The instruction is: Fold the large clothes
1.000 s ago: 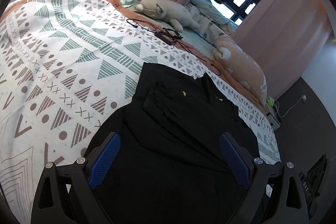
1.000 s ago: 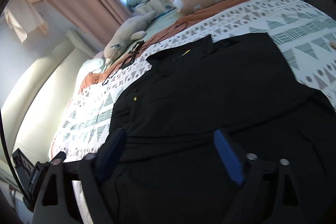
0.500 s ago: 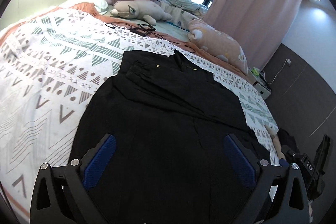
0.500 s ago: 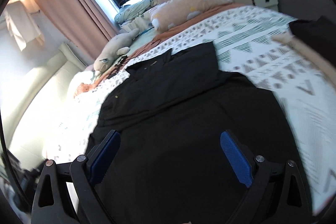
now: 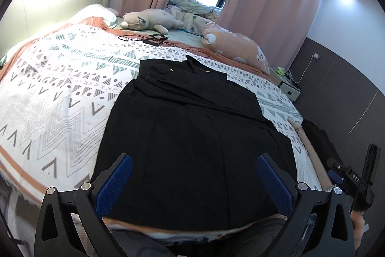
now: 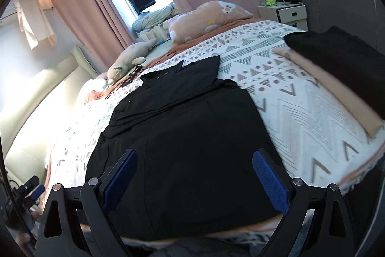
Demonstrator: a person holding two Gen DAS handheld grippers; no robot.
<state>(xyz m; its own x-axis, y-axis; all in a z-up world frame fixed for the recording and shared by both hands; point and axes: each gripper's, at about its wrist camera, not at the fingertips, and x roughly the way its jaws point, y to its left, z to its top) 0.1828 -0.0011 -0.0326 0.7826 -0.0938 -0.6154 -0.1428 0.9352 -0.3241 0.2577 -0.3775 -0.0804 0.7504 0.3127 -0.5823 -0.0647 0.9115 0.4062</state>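
Below and ahead of the left claw (image 5: 192, 181), wide open and empty, the garment (image 5: 192, 131) lies flat on the bed (image 5: 60, 93). The right claw (image 6: 195, 181), equally spread and empty, hovers over the hem; pinch both corners evenly.

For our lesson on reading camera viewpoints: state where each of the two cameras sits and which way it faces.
Left wrist: on the left gripper, above the bed's near edge, facing the black garment and window; shows its open blue-padded fingers.
Right wrist: on the right gripper, same direction; open fingers.
Shared: garment, patterned bedspread, grey plush, peach plush.
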